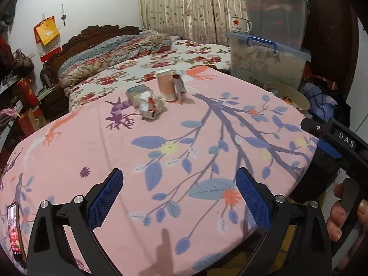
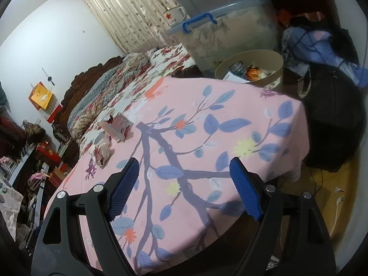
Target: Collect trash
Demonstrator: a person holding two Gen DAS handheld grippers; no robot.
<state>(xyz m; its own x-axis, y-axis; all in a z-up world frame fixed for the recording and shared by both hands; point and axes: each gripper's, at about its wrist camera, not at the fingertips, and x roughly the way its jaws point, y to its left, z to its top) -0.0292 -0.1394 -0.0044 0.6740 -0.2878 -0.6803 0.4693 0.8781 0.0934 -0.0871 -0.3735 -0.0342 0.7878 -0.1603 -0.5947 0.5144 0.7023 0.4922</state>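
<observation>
From my left wrist view, the left gripper (image 1: pixel 179 197) sits at the bottom of the frame with its blue pads spread wide and nothing between them, hovering over the pink leaf-patterned surface (image 1: pixel 92 151). The trash is grouped in the upper middle of that frame: a crumpled wrapper (image 1: pixel 150 105) lies on the cloth, a small tissue pack (image 1: pixel 137 92) just behind it to the left, a pink paper cup (image 1: pixel 166 84) stands upside down beside it, and a dark sachet (image 1: pixel 179 87) leans against the cup's right side. A beige trash bin (image 1: pixel 290 98) with litter in it shows past the surface's right edge. At the right edge I see the right gripper (image 1: pixel 333 138) from the side. A phone (image 1: pixel 15 230) lies at lower left. From my right wrist view, the right gripper (image 2: pixel 184 186) is also spread apart and empty; the wrapper (image 2: pixel 102 153) and cup (image 2: pixel 117 126) lie at mid left, well apart from the bin (image 2: pixel 271 69) in the upper right.
</observation>
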